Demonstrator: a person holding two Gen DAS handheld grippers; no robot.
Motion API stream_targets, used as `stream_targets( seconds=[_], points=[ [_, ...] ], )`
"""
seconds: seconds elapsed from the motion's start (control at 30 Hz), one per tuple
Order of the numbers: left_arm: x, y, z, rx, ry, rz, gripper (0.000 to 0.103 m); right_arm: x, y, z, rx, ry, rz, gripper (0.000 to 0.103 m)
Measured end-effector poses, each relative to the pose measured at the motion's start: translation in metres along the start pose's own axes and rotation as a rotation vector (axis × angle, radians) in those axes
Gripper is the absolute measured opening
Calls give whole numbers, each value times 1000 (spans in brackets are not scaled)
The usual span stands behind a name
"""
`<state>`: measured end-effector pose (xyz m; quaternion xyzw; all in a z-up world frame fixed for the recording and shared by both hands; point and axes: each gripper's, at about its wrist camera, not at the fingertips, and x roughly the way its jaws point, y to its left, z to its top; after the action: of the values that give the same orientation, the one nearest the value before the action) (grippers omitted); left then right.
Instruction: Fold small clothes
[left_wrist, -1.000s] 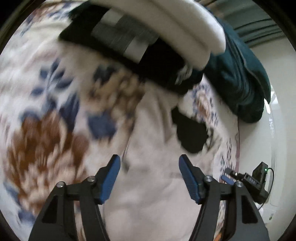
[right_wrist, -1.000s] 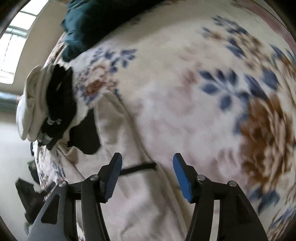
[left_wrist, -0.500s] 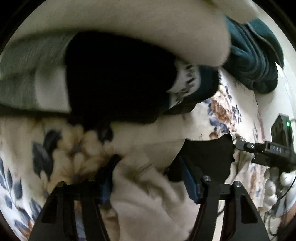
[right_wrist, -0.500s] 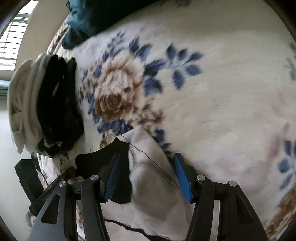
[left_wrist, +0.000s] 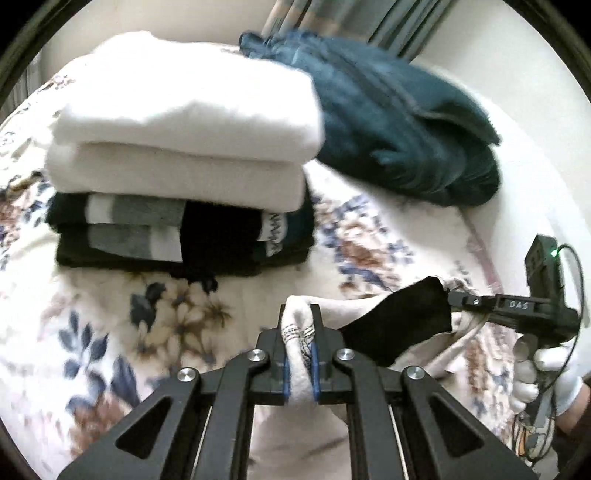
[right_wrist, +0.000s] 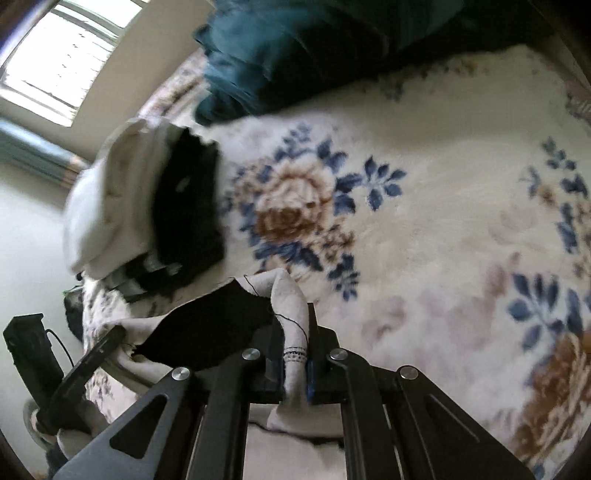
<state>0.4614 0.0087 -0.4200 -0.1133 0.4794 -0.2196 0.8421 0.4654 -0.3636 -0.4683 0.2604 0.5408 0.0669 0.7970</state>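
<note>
A small cream garment with a black patch (left_wrist: 402, 325) lies on the floral blanket (left_wrist: 110, 317). My left gripper (left_wrist: 300, 350) is shut on one cream edge of it, the cloth pinched between the blue pads. My right gripper (right_wrist: 294, 360) is shut on the opposite cream edge (right_wrist: 291, 306), next to the black patch (right_wrist: 210, 328). Each view shows the other gripper: the right one (left_wrist: 476, 304) at the right, the left one (right_wrist: 92, 354) at the lower left. The garment stretches between them.
A stack of folded clothes, white on top (left_wrist: 184, 122) and black and grey below (left_wrist: 177, 236), stands just behind the garment; it also shows in the right wrist view (right_wrist: 147, 206). A dark teal blanket (left_wrist: 399, 122) is heaped at the back. A window (right_wrist: 62, 55) is upper left.
Both grippers were open over the garment a second ago. They have come down, closed on its two edges, and lifted them off the blanket.
</note>
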Motion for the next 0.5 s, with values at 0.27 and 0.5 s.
stream_targets(
  seconds=[0.27, 0.5],
  points=[
    [-73, -20, -83, -13, -4, -39, 6, -75, -7, -110, -91, -21, 51, 8],
    [-57, -6, -185, -77, 240, -27, 18, -63, -51, -207, -164, 227, -45, 29]
  ],
)
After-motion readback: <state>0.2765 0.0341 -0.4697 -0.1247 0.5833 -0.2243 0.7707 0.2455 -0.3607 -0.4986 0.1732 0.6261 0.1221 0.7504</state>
